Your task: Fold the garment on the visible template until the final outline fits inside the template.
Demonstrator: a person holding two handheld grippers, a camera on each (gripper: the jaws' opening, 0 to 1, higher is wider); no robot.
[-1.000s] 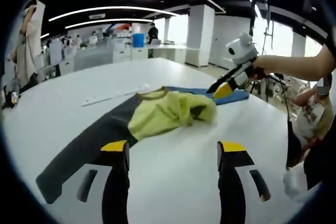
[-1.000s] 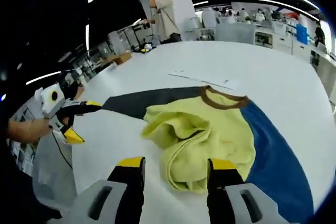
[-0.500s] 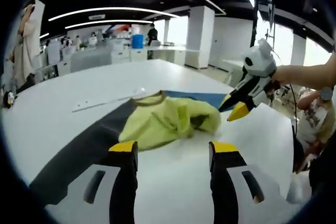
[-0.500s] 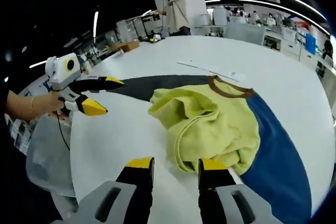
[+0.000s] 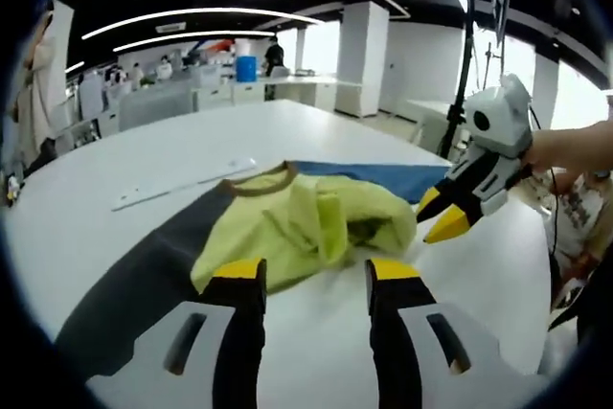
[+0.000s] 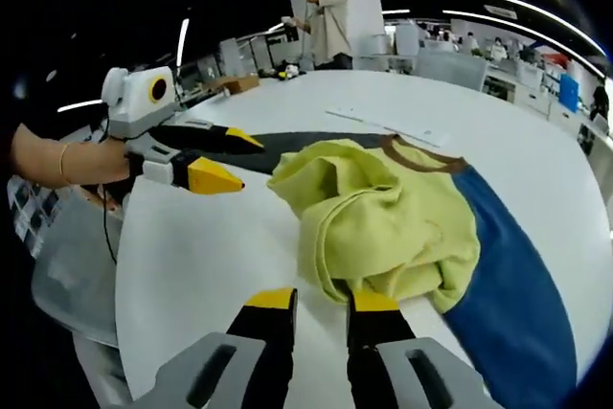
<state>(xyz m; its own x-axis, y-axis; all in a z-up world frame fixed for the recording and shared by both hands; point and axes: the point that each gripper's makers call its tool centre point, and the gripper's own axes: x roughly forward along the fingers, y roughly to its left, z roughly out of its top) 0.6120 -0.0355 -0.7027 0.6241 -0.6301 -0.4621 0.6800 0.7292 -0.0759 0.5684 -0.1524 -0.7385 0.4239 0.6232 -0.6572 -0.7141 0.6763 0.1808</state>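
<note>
Nearest in the right gripper view, the right gripper [image 6: 320, 301] has its yellow-tipped jaws narrowly apart and empty, the tips just short of the near hem of the one crumpled lime-yellow knit garment with a brown collar [image 6: 388, 222]. In the left gripper view the left gripper [image 5: 316, 273] also holds nothing, its jaws set wider, with the garment's [image 5: 302, 227] near edge lying just beyond and between them.

The garment sits bunched in a heap on the white round worktop [image 6: 192, 265], straddling one flat template made of two panels: a dark grey panel [image 5: 144, 280] running off to the left of the left jaws, and a blue panel [image 6: 512, 284] stretching to the right of the right jaws. The collar lies on the far side of the heap, away from both grippers.

The step in hand looks like the approach to a grasp: both grippers are closing on opposite sides of the heap, and no fold is yet laid flat. The next move probably calls for each gripper to pinch a single layer at an edge, then draw the cloth out smooth over the template before folding it inward.

Beyond the garment lies one long white strip [image 6: 388, 128] on the worktop. Farther still, a standing person [image 6: 330, 16] and office desks fill the room.
</note>
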